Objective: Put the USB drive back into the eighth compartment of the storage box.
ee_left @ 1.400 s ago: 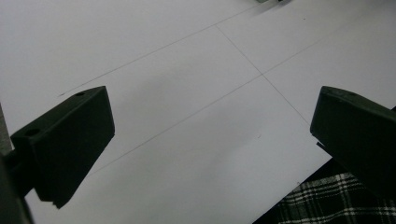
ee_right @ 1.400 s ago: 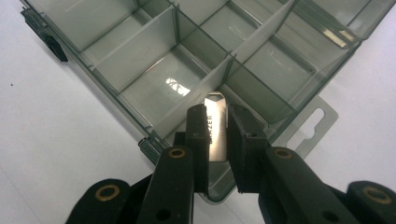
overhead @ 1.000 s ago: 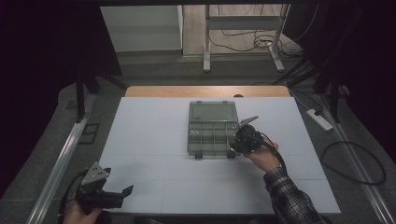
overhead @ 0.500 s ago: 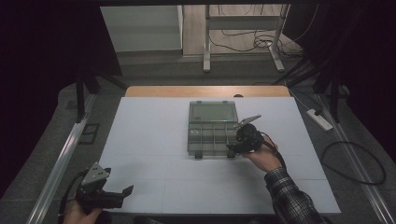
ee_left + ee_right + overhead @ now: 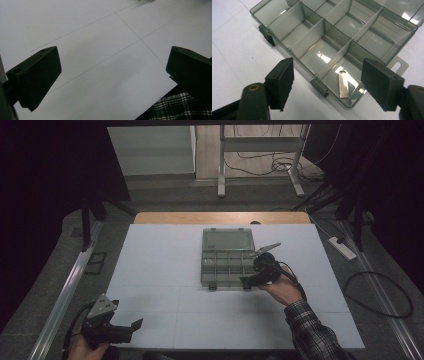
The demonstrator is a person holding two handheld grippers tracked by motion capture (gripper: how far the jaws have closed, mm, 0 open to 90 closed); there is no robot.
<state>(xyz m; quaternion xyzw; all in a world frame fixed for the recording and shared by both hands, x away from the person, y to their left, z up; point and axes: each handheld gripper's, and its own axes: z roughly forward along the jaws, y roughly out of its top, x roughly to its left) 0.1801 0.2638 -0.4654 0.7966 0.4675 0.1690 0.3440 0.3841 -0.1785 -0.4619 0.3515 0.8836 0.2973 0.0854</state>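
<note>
A clear grey compartment box (image 5: 227, 270) lies open in the middle of the white table, its lid flat behind it. My right gripper (image 5: 248, 280) hovers at the box's front right corner. Its jaws have just been opening and stand open (image 5: 329, 75), touching nothing. Below the gap between them, a small silver metal stick (image 5: 343, 83) lies flat in the corner compartment of the box (image 5: 324, 25). The other compartments look empty. My left gripper (image 5: 127, 327) rests near the table's front left corner, open (image 5: 112, 67) over bare table.
The white table top (image 5: 160, 270) has thin seam lines. Two latches (image 5: 319, 87) stick out from the box's front wall. A plaid sleeve (image 5: 312, 330) comes in at the front right. A power strip (image 5: 342, 247) and cables lie on the floor to the right.
The right gripper has stayed at the box's front right corner with only a slight shift. The left gripper has not moved.
</note>
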